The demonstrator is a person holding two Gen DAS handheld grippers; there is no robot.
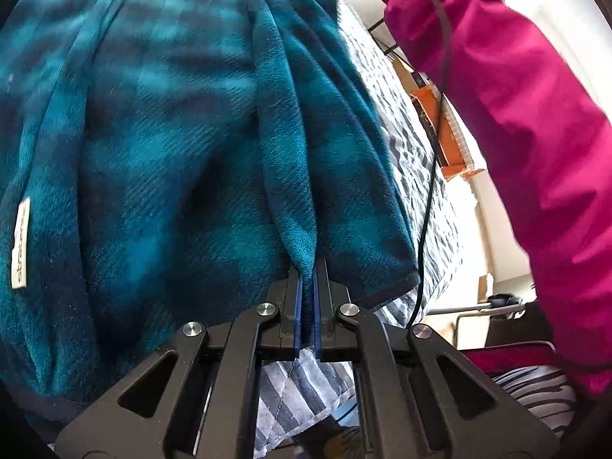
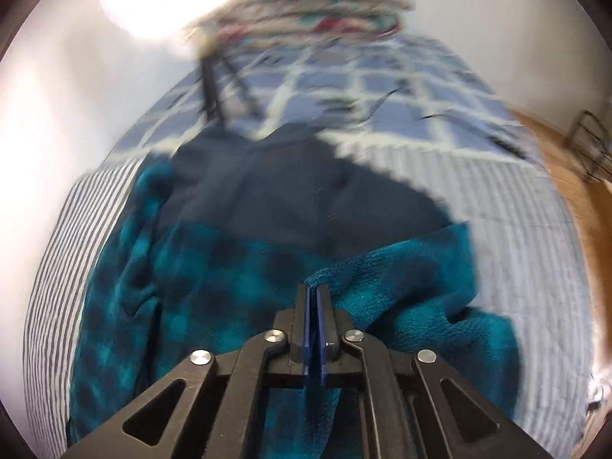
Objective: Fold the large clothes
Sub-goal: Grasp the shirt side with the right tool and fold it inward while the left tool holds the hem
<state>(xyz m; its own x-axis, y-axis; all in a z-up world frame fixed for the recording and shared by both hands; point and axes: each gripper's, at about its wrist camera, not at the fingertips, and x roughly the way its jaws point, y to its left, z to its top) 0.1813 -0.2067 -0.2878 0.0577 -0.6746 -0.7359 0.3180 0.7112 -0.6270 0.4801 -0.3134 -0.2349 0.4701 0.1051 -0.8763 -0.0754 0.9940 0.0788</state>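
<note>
Found the left claw closed hard on a narrow fold of the teal plaid fleece, with cloth squeezed between both blue pads and no gap showing. Saw the fleece spread over the bed, almost all of it ahead of that claw and to its left, with a white label near its left edge. Traced the pinched fold straight out from the tips, away along the bed; took that line for the garment's long axis. Noted a pink sleeve reaching in above the bed's right side toward the far end of the fleece.

Found the right claw all but closed, only a thin slit between the pads. Saw a raised ridge of fleece run in from the right up to its tips; could not tell through the blur whether the pads gripped it. Saw the rest of the fleece flat on the bed ahead and to the left, with a dark navy garment beyond it, farther up the bed.

Judged the claws to sit at opposite ends of that long axis, the left one nearer the bed's edge; judged any coming fold to depend on keeping the held edge square to that axis.
</note>
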